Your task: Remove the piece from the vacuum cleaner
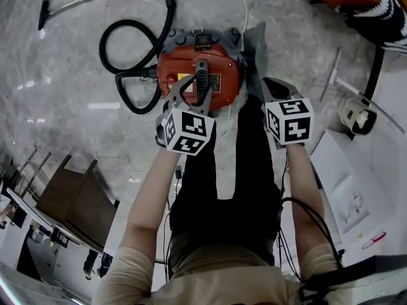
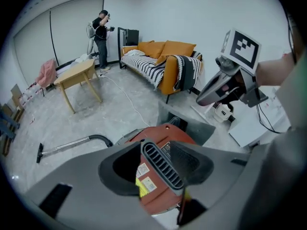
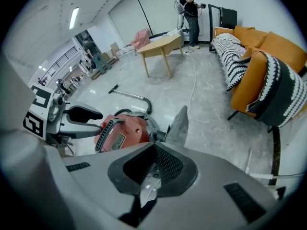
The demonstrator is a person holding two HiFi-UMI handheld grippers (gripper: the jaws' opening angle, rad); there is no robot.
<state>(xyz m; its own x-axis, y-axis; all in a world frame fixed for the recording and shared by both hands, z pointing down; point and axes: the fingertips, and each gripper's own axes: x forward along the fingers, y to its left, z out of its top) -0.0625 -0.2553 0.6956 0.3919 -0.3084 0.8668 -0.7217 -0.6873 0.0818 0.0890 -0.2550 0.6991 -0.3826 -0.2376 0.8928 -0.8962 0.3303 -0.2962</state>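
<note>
A red vacuum cleaner (image 1: 198,74) lies on the grey marble floor, its black hose (image 1: 130,49) looped to the left. My left gripper (image 1: 194,94) reaches down over it. In the left gripper view the jaws (image 2: 154,167) stand apart with the black ribbed handle (image 2: 159,161) between them, a gap showing on the left side. A flat grey piece (image 1: 254,43) stands against the cleaner's right side, also visible in the right gripper view (image 3: 178,126). My right gripper (image 1: 271,86) hovers just right of the cleaner with its jaws (image 3: 152,174) shut and nothing in them.
A metal wand (image 1: 82,2) lies at the upper left. An orange sofa (image 2: 163,56) with a striped blanket, a wooden table (image 2: 76,75) and a person (image 2: 100,32) are farther off. A white cable (image 1: 245,5) crosses the floor. White boxes (image 1: 346,183) sit at the right.
</note>
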